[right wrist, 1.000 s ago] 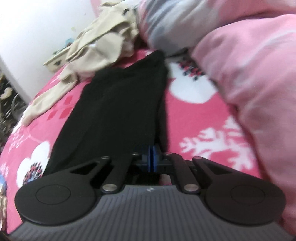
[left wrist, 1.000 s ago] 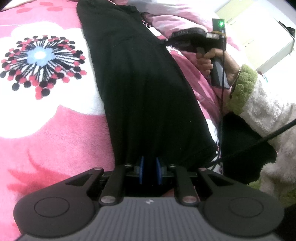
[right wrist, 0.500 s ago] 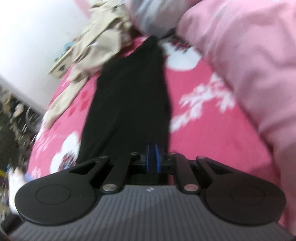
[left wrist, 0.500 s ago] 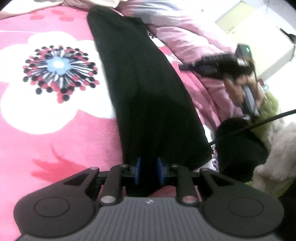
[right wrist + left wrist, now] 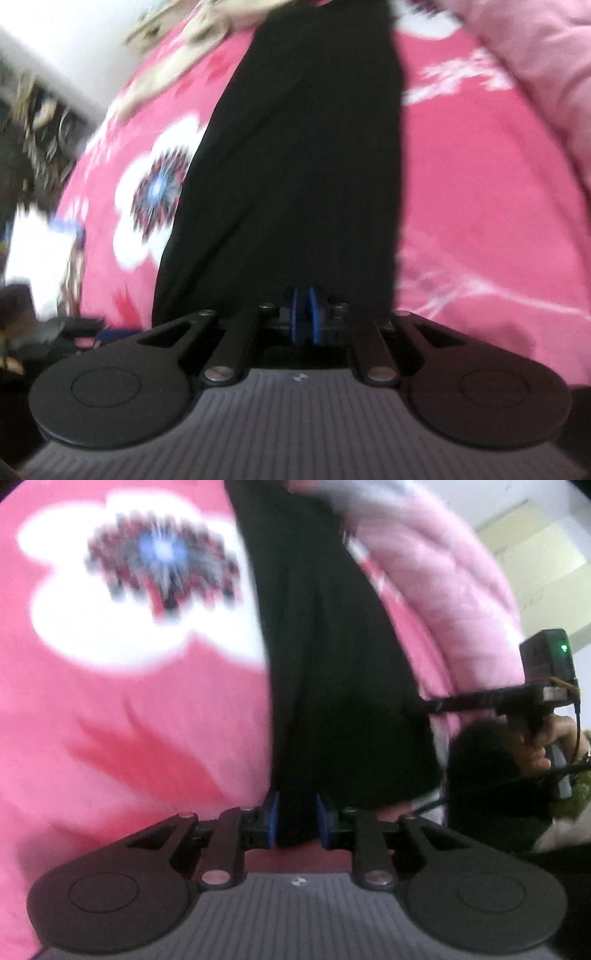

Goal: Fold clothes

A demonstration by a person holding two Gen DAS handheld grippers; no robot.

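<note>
Long, matte black garment [image 5: 332, 664] on plush pink floral blanket [image 5: 129, 720]

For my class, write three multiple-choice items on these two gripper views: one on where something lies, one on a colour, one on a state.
1. Where does the black garment lie?
A. on the pink floral bedspread
B. on a wooden floor
C. over a chair back

2. What colour are the pads of the left gripper?
A. yellow
B. blue
C. white

3. How does the right gripper stand?
A. wide open above the cloth
B. closed on a white towel
C. nearly closed at the garment's near edge

Answers: 1 A, pink fabric shows on both sides of it; 2 B, blue strips face each other; 3 C, its pads show only a narrow gap with black cloth right at them.
</note>
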